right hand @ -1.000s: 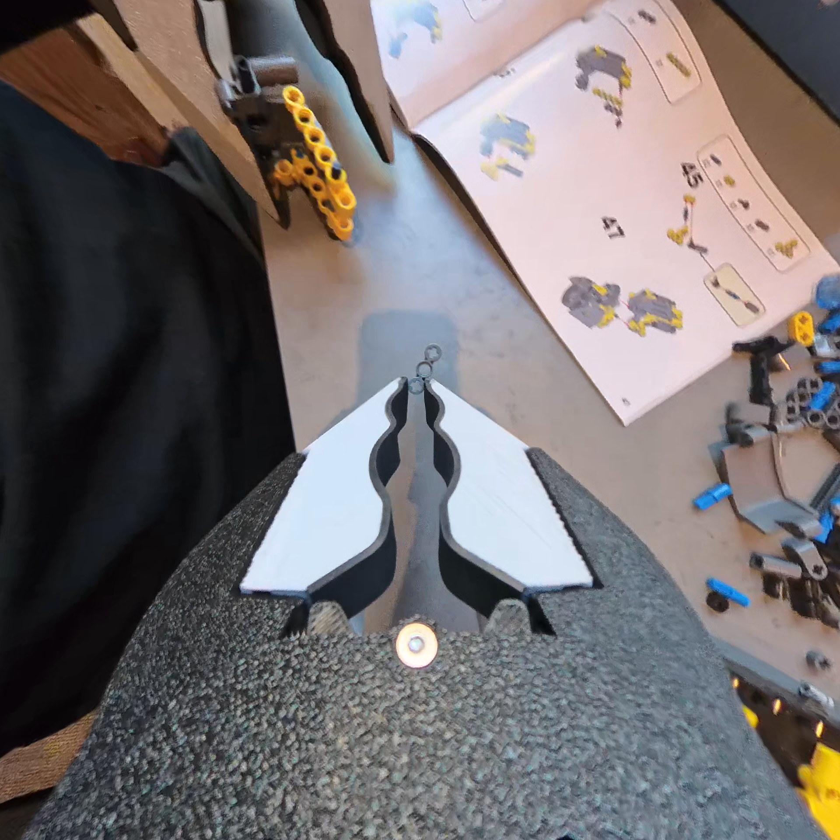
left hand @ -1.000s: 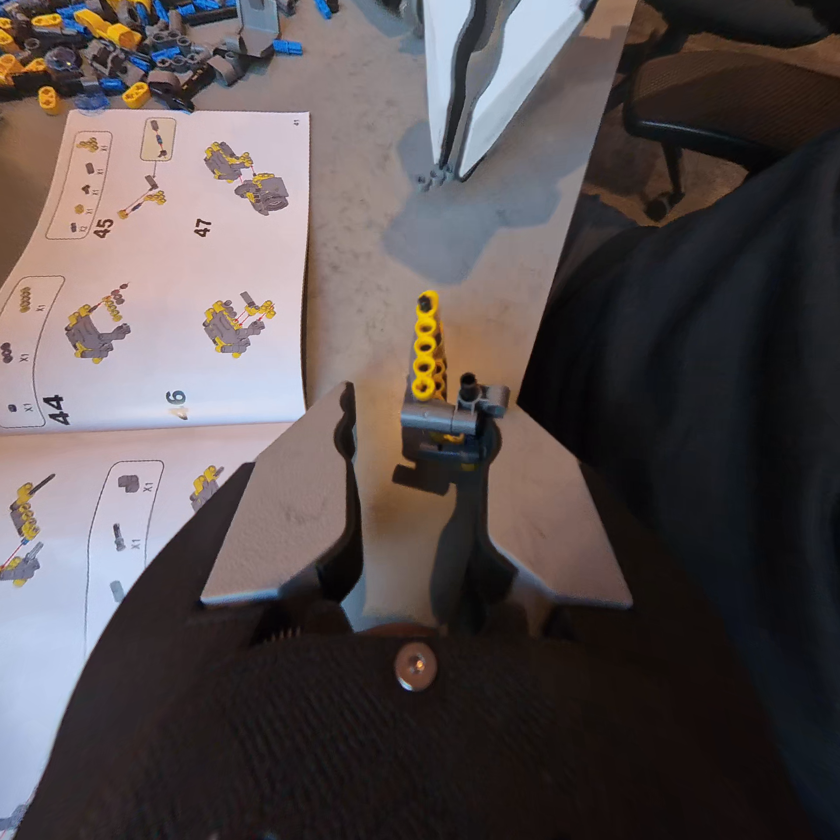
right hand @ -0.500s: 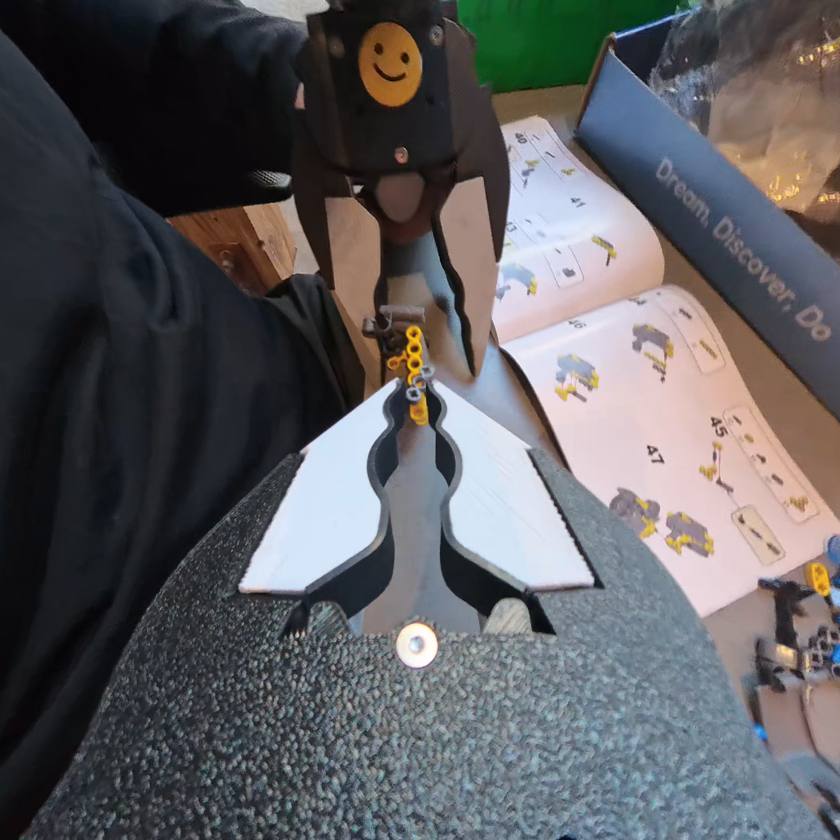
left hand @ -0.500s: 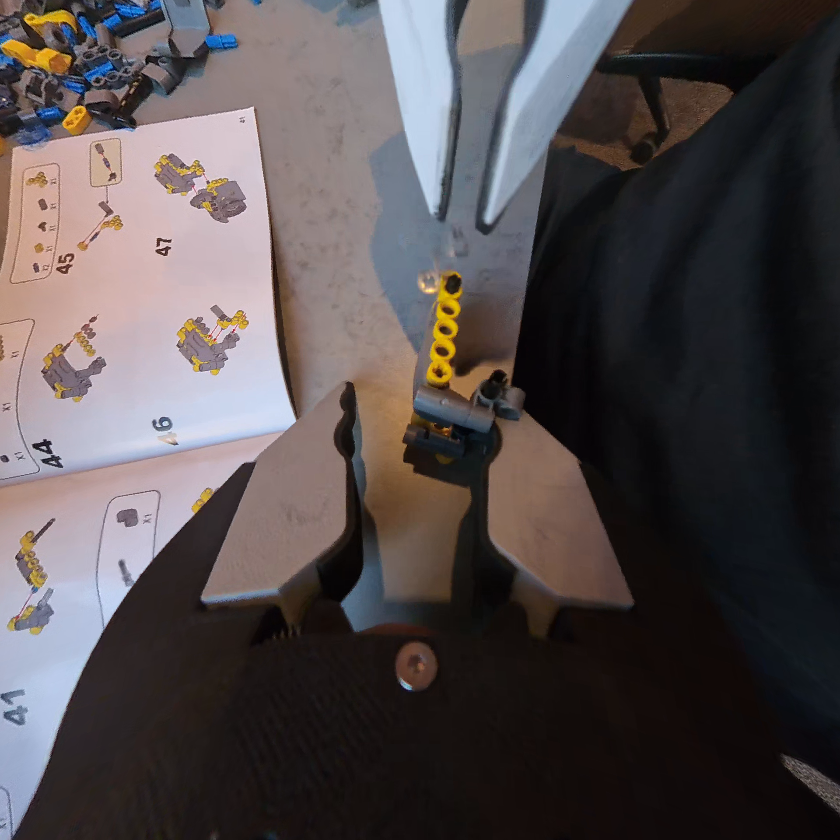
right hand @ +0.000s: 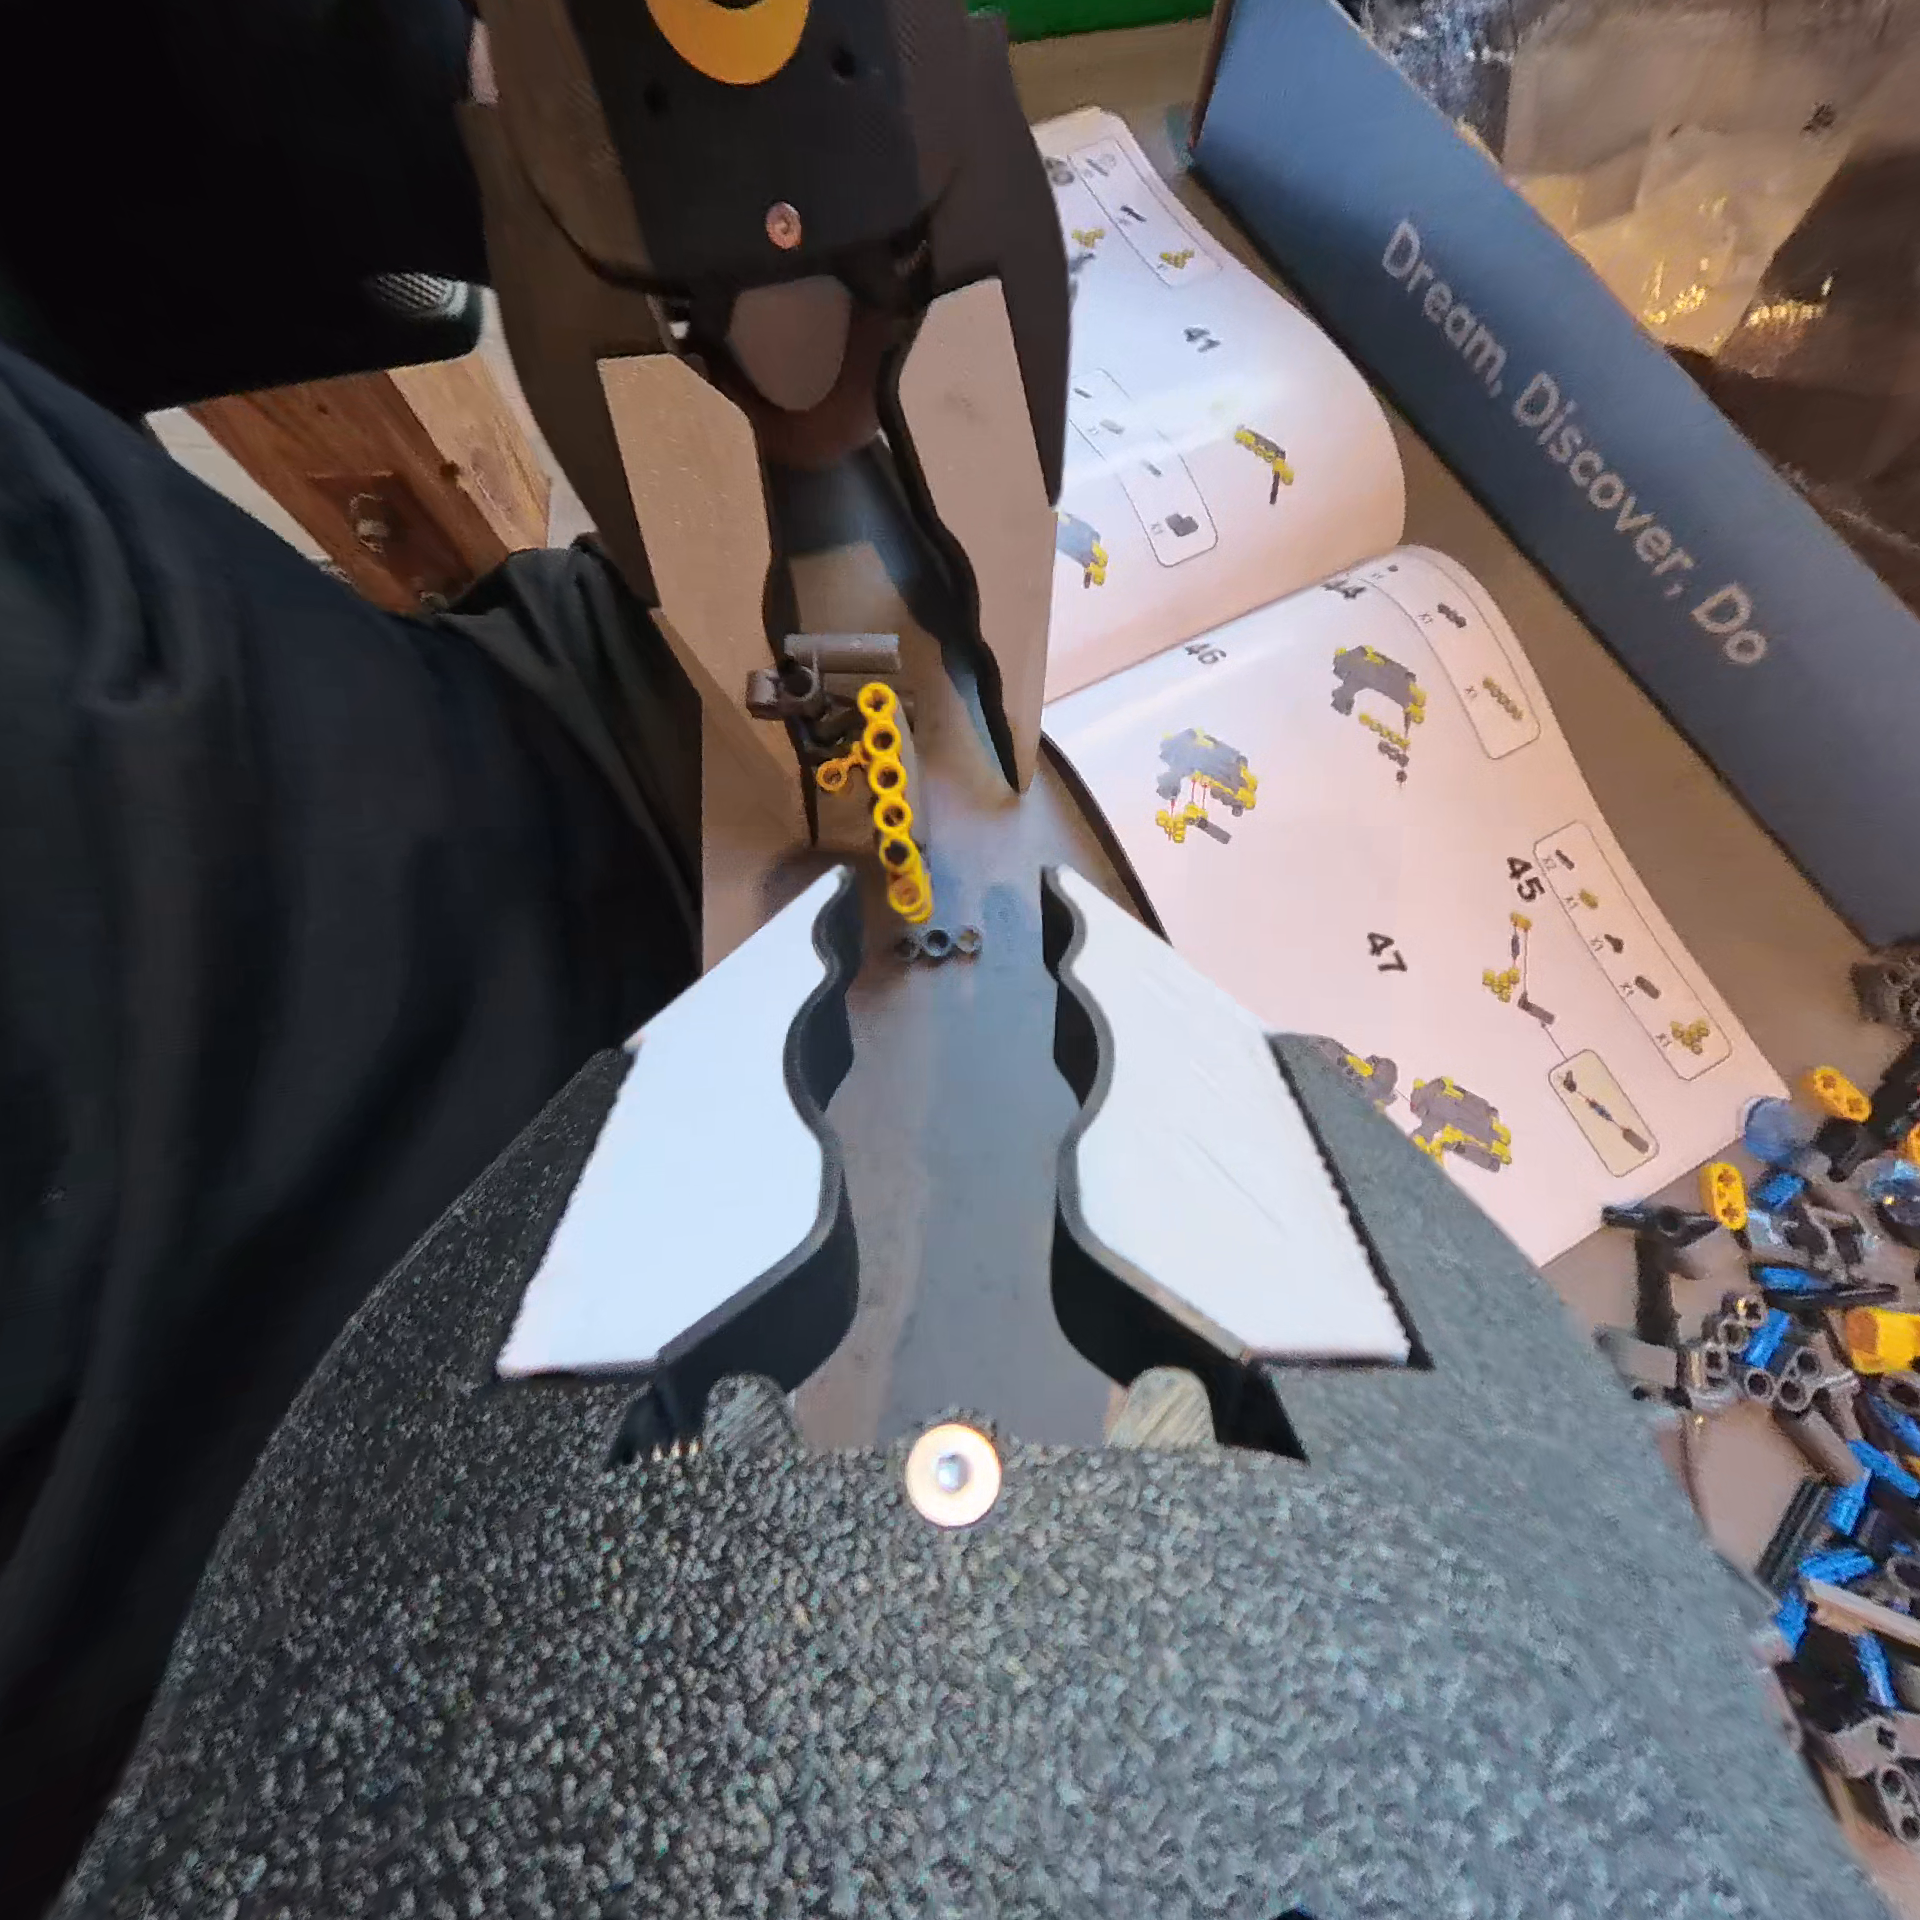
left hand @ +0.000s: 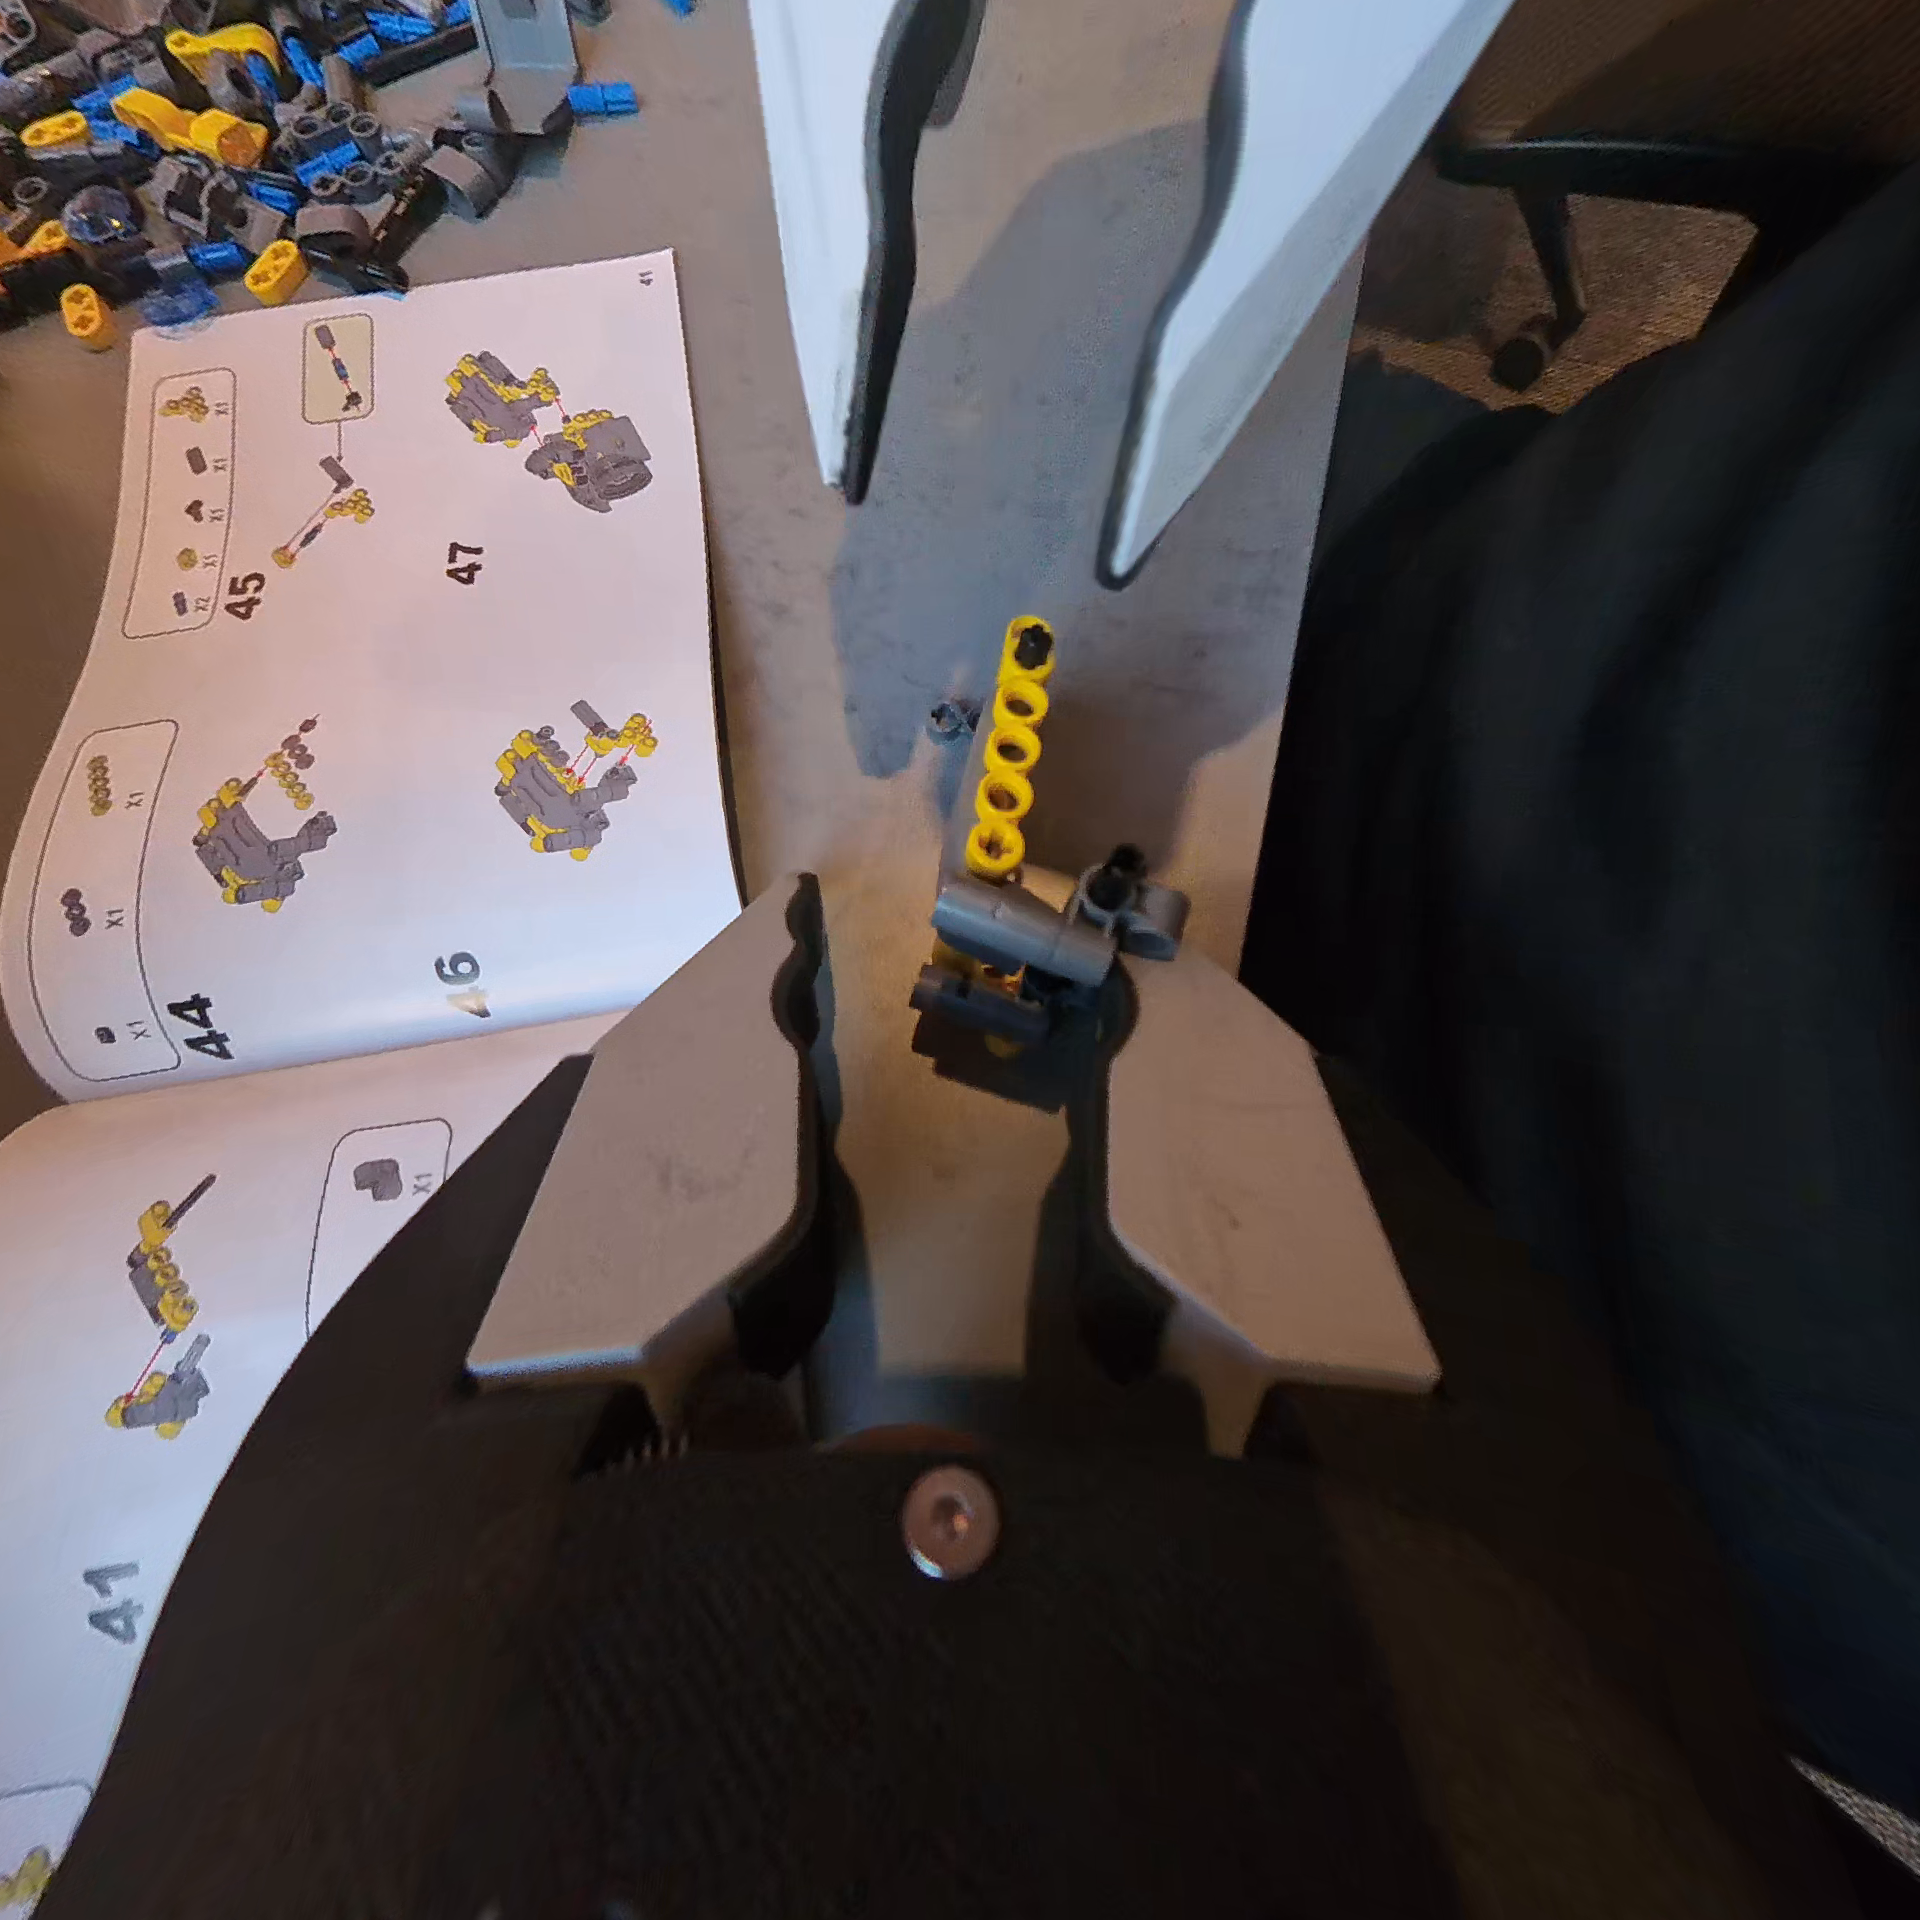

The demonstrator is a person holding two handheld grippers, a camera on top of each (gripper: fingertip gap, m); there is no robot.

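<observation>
left gripper point(left hand: 961, 940) jaws parted, yellow-grey brick assembly point(left hand: 1023, 894) against one finger, grip unclear; right gripper point(right hand: 948, 883) jaws wide, empty, small grey link point(right hand: 938, 943) on matte counter point(left hand: 790, 644) between its tips

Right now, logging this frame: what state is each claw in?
Left claw: open, the grey-and-yellow brick assembly resting against one finger; no pinch visible.
Right claw: open, empty, a small grey piece lying just ahead.
</observation>
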